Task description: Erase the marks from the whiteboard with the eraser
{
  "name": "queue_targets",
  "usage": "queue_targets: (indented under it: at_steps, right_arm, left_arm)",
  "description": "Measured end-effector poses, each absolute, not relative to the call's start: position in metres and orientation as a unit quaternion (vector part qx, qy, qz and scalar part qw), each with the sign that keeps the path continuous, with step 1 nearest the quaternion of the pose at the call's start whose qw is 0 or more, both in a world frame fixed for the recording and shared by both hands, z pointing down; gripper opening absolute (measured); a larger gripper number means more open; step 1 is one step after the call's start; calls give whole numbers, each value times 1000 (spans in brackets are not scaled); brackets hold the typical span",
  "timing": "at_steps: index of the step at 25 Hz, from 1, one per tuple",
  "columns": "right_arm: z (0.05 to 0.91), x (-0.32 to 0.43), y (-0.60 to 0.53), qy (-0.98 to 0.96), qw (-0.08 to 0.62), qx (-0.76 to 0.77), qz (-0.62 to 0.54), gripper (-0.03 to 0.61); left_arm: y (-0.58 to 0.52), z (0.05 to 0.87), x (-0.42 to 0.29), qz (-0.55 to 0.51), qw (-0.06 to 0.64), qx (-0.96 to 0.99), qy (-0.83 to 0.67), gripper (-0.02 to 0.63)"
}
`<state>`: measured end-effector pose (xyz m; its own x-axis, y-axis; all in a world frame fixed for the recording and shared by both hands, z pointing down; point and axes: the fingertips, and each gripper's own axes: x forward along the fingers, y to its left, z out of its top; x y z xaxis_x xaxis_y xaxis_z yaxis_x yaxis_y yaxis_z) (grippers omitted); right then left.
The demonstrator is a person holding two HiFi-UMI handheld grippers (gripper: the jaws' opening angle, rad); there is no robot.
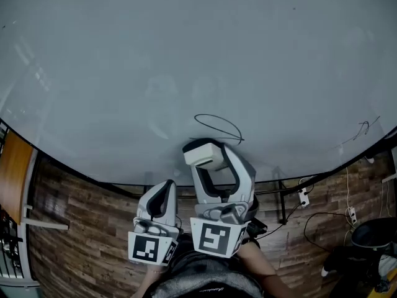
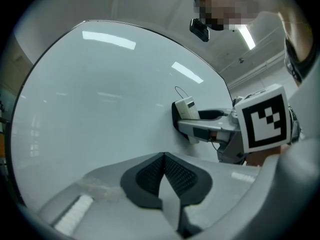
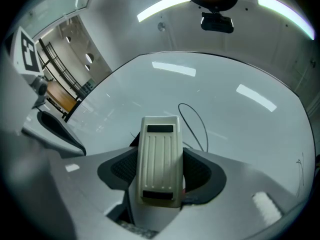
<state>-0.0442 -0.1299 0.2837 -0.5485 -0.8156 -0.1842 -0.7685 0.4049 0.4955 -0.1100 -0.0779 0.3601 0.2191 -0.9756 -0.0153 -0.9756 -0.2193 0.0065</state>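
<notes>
The right tool (image 1: pixel 216 168) is clamped on a cream plastic whiteboard eraser (image 3: pixel 160 159), one jaw pad on each long side. The eraser's ribbed back faces the tool's camera, so its dark wiping face is hidden in that view. From the left gripper view that dark face seems to lie against the whiteboard (image 1: pixel 124 73), though the contact line is too small to be sure.

Just beyond the tool's tip, a little to its right, is a thin black loop mark (image 1: pixel 218 128). Its near end runs behind the eraser in the right gripper view and is lost there. Far off to the tool's right, near the board's edge, is a small scribble (image 1: pixel 365 128), too faint to read.

The left tool (image 2: pixel 164 170) has its jaws closed together with nothing between them. It sits beside the right tool on its left and further back from the loop. Whether it touches the board cannot be told.

Behind both tools the person's arms are cut off by the lower edge of the head view.
</notes>
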Motion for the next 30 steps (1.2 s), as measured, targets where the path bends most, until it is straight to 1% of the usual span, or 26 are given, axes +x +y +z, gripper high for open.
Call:
queue_targets:
  at_steps: [6, 14, 22, 27, 30]
  right_arm:
    - [278, -84, -119, -838, 32, 467, -281, 261]
    - [285, -118, -111, -850, 34, 439, -288, 261]
    - [286, -115, -112, -848, 34, 440, -293, 262]
    - [285, -103, -115, -849, 35, 440, -291, 262]
    - [282, -95, -116, -849, 33, 439, -292, 262]
  left_arm:
    - [-77, 365, -127, 9, -7, -800, 600, -2]
    - [-80, 374, -126, 15, -20, -815, 579, -2]
    - [-84, 375, -121, 15, -28, -822, 568, -2]
    - [-86, 369, -120, 14, -5, -819, 573, -2]
    - [-85, 369, -118, 13, -4, -817, 577, -2]
